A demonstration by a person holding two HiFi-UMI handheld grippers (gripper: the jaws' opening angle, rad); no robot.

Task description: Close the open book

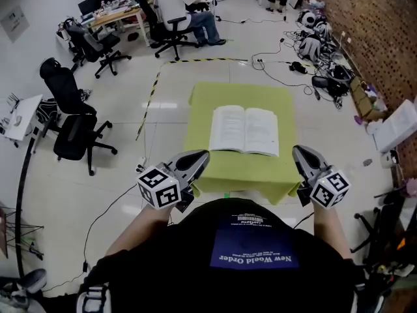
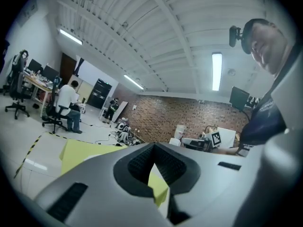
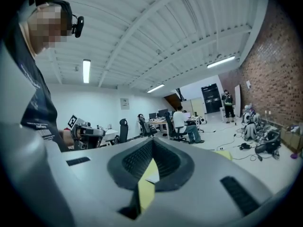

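Note:
An open book (image 1: 244,130) lies flat, pages up, in the middle of a small table under a yellow-green cloth (image 1: 241,93). My left gripper (image 1: 202,155) hangs at the table's near left corner, apart from the book, its jaws closed together with nothing in them. At the near right corner is my right gripper (image 1: 297,151), also shut and empty. In the left gripper view the left gripper (image 2: 154,145) has its tips meeting, with the cloth (image 2: 83,150) beyond. The right gripper (image 3: 152,142) looks the same in its own view, with a corner of cloth (image 3: 226,154) past it.
Black office chairs (image 1: 75,132) stand left of the table. A seated person (image 1: 179,8) works at a desk far behind it. Cables (image 1: 287,64) and gear lie on the floor by the brick wall at right. Yellow-black tape (image 1: 153,90) marks the floor.

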